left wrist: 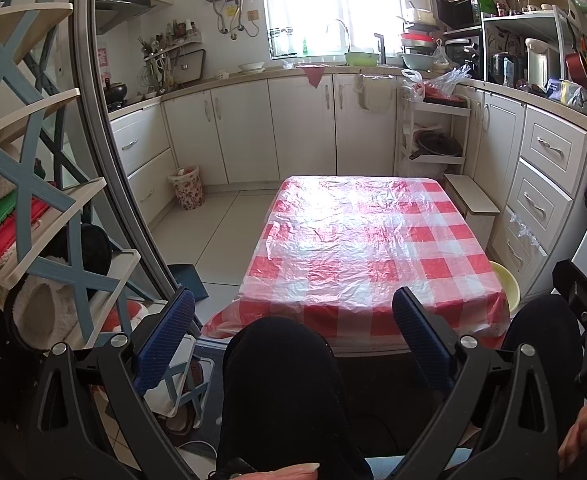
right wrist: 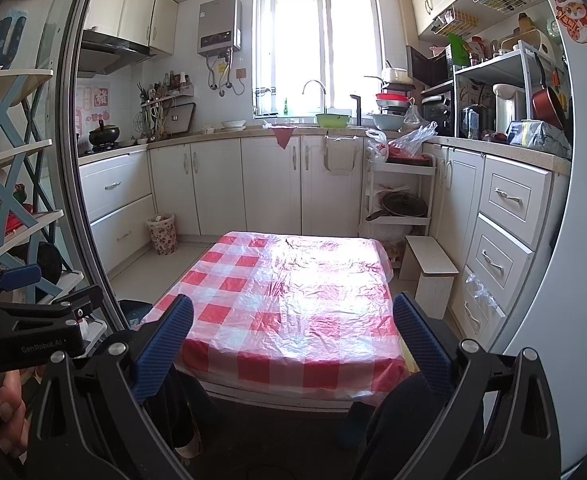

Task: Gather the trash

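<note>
Both your claws are spread wide, left gripper [left wrist: 293, 332] and right gripper [right wrist: 293, 336], empty; checkered table [right wrist: 293, 304] just ahead.

Bright window [right wrist: 317, 52] backlight, glare on tablecloth [left wrist: 357, 240], curved fisheye edges.

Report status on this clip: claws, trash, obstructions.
Left claw open, empty. Right claw open, empty. No trash visible on checked table; floral bin by cabinets. Path clear.
</note>
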`<action>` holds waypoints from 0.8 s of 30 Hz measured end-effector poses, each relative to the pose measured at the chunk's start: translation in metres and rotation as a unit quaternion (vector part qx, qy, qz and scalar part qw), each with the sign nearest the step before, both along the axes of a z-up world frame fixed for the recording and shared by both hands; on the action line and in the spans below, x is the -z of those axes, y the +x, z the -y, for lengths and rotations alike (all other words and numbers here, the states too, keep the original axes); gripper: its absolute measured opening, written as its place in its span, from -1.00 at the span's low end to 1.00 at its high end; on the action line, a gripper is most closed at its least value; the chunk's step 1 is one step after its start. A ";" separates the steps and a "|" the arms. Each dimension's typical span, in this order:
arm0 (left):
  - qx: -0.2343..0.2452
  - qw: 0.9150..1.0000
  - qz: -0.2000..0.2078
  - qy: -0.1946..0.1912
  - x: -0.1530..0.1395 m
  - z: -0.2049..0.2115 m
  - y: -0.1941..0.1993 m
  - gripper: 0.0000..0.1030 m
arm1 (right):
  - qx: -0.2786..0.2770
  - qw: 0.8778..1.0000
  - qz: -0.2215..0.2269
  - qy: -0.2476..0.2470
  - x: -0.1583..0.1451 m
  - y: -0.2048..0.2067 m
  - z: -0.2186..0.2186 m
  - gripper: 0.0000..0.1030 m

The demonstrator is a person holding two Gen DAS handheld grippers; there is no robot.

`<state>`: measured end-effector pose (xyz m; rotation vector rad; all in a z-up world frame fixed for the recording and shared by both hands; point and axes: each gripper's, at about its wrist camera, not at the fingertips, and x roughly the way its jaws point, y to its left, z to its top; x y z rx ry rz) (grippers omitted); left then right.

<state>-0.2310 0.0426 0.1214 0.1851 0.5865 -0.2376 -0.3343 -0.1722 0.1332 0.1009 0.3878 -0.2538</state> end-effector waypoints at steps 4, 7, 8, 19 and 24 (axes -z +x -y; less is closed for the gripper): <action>0.000 1.000 0.000 0.000 0.000 0.000 -0.001 0.85 | 0.000 1.000 0.000 0.000 0.000 0.000 0.000 0.86; -0.001 1.000 0.001 0.000 0.000 0.000 -0.001 0.85 | 0.000 1.000 0.000 0.000 0.000 0.000 0.000 0.86; -0.001 1.000 0.001 0.000 0.000 -0.001 0.000 0.85 | 0.000 1.000 0.000 0.000 0.000 0.000 0.000 0.86; -0.002 1.000 0.001 -0.001 0.001 -0.001 0.000 0.85 | 0.000 1.000 -0.001 0.000 0.002 0.001 -0.001 0.86; -0.002 1.000 0.000 -0.002 0.001 -0.002 0.000 0.85 | -0.001 1.000 -0.002 0.000 0.004 0.001 -0.001 0.86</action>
